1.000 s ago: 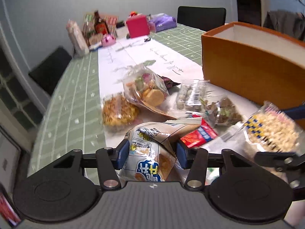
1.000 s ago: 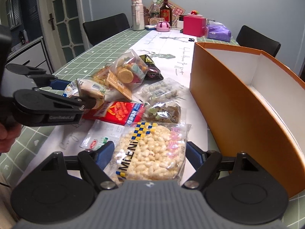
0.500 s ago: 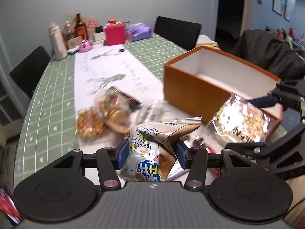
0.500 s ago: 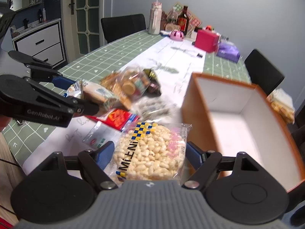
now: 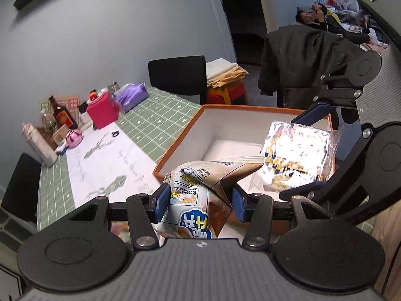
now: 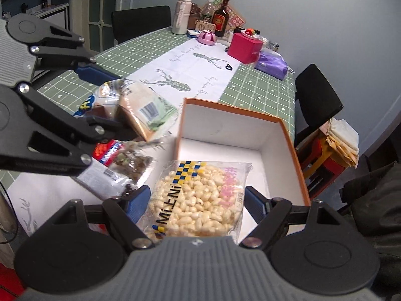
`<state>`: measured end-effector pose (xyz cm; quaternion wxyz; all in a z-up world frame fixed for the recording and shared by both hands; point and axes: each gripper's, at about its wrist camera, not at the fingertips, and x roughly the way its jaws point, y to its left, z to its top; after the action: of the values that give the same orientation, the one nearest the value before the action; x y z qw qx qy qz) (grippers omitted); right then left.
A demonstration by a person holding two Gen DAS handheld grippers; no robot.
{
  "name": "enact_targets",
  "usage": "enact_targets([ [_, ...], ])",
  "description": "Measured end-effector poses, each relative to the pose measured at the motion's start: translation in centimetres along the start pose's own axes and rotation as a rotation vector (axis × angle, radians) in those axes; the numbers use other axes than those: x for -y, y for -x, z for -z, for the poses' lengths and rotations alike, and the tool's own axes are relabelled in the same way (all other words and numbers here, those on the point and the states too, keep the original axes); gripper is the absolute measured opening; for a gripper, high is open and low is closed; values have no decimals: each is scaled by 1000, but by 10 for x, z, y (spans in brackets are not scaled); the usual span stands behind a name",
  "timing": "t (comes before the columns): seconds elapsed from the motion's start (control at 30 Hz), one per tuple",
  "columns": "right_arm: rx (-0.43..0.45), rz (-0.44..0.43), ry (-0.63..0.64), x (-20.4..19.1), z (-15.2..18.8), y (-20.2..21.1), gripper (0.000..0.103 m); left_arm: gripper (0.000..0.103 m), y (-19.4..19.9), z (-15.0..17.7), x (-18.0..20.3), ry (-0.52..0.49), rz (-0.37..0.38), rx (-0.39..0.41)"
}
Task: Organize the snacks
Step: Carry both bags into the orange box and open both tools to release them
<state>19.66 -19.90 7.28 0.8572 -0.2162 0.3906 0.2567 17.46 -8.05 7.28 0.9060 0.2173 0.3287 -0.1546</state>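
Lifted off the table since a second ago, both packets now hang over the orange box (image 6: 288, 135), cracker bag (image 5: 198, 200) clamped in left gripper (image 5: 198, 202), puffed-rice pack (image 6: 200, 198) clamped in right gripper (image 6: 198, 200); next likely: lower inside, release, leftover snacks (image 6: 125, 160) waiting outside.

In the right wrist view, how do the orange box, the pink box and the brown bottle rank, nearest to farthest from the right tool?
1. Orange box: just ahead.
2. Pink box: mid-table, beyond.
3. Brown bottle: table's far end, by the wall.
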Motion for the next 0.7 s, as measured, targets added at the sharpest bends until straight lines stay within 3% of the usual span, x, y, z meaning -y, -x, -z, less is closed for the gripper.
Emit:
enact_targets([
  [0.37, -153, 12, 15, 57, 13, -49, 79, 59, -68, -23, 41, -137, 53, -60],
  [0.7, -235, -29, 16, 69, 24, -82, 79, 59, -105, -24, 63, -234, 100, -102],
])
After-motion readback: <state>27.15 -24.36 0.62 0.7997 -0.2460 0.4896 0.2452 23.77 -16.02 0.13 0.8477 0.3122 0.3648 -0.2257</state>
